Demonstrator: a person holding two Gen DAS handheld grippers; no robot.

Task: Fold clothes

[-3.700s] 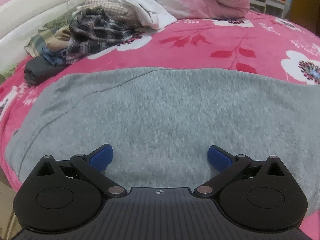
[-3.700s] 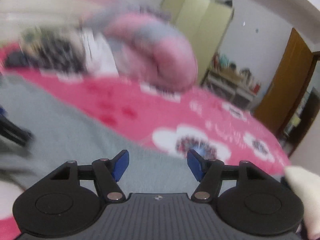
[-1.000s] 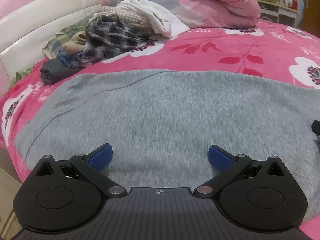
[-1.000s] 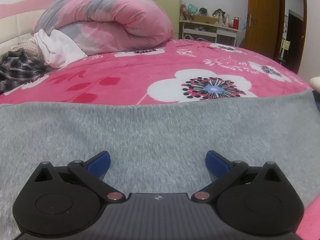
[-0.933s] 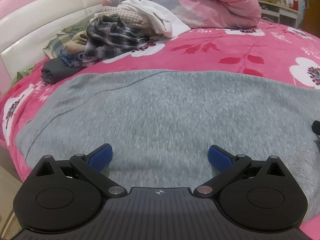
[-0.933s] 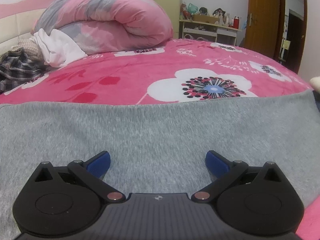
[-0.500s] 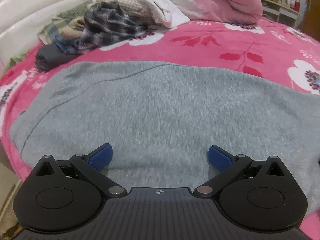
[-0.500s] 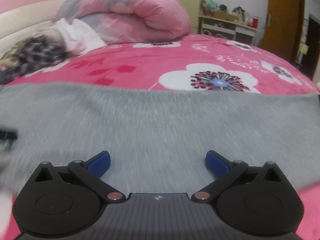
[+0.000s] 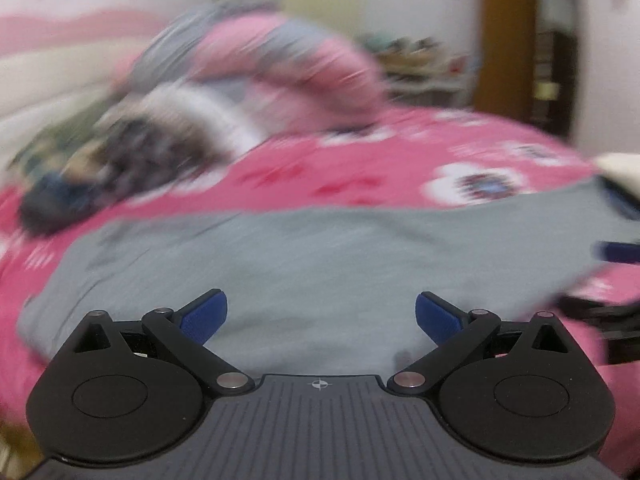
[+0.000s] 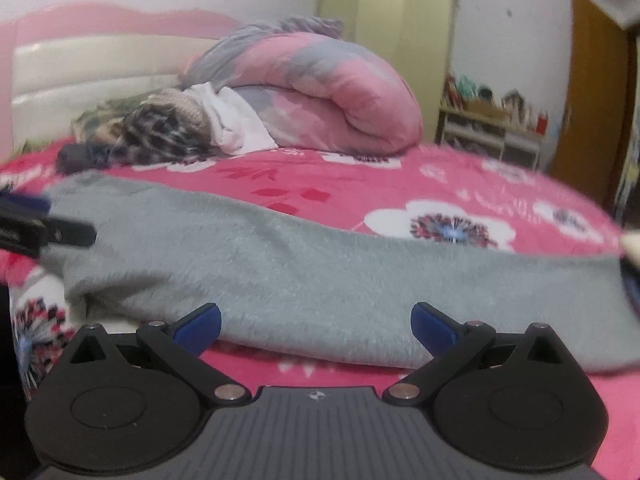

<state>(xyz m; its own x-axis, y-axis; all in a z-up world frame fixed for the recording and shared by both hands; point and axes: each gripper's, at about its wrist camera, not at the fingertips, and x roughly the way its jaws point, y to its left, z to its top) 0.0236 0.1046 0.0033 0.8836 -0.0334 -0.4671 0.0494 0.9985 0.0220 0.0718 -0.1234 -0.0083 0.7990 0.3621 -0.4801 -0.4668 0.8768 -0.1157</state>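
Note:
A grey fleecy garment (image 9: 320, 256) lies spread flat across the pink flowered bed (image 9: 328, 168). The left wrist view is smeared by motion. My left gripper (image 9: 320, 316) hangs open over the garment's near part with nothing between its blue pads. In the right wrist view the garment (image 10: 320, 268) runs as a long band. My right gripper (image 10: 316, 326) is open just short of its near edge, over pink bedding. A finger of the left gripper (image 10: 28, 202) shows at the garment's left end. A blue finger of the right gripper (image 9: 618, 250) shows at the right edge.
A pile of loose clothes (image 10: 160, 136) and a rolled pink-grey duvet (image 10: 320, 96) lie at the head of the bed by the white headboard (image 10: 88, 76). A shelf unit (image 10: 492, 136) and a brown door (image 10: 588, 108) stand beyond. Something cream (image 10: 632, 246) pokes in at the right.
Both grippers have drawn back and lifted from the garment, still open. The left view swung sharply right and blurred. The garment's near edge now shows in front of the right gripper.

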